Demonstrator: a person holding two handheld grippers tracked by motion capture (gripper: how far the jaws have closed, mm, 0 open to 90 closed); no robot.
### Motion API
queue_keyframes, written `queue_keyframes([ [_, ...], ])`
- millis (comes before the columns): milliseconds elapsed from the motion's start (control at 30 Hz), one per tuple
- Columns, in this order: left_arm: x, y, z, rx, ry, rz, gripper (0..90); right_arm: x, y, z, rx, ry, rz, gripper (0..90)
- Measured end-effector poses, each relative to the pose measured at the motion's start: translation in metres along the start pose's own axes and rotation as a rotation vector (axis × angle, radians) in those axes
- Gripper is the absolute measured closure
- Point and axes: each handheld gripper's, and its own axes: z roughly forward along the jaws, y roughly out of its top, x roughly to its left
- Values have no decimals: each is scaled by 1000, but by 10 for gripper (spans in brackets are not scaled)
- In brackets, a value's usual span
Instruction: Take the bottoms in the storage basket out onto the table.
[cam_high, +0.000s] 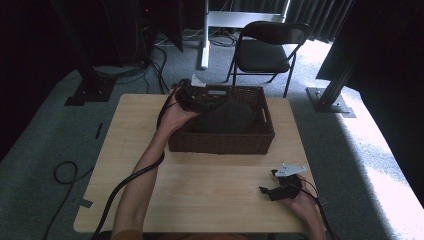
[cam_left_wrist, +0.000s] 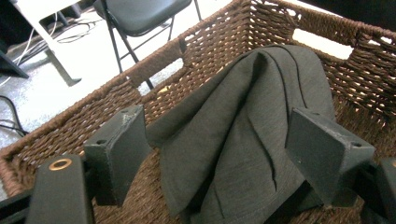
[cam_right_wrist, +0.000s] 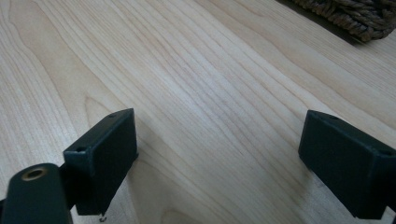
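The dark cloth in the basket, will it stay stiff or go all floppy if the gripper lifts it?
Probably floppy: the cloth lies in soft folds, draped against the basket wall. It looks thin, so likely light. Pinched at one spot, the rest would probably hang down.

Dark cloth in a woven basket

A dark grey cloth (cam_left_wrist: 243, 140) lies crumpled and folded inside a brown wicker basket (cam_high: 220, 142) at the far middle of the table. The cloth is heaped against the basket's inner wall, creased in long folds. The basket is rectangular, with cut-out handles.
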Motion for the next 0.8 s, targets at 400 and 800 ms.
queue_keyframes([
  [400,-8,10,14,5,-33,18,206,0,0,0,1,0,-1,114],
  [800,-17,15,31,8,-58,17,203,0,0,0,1,1,-1,114],
])
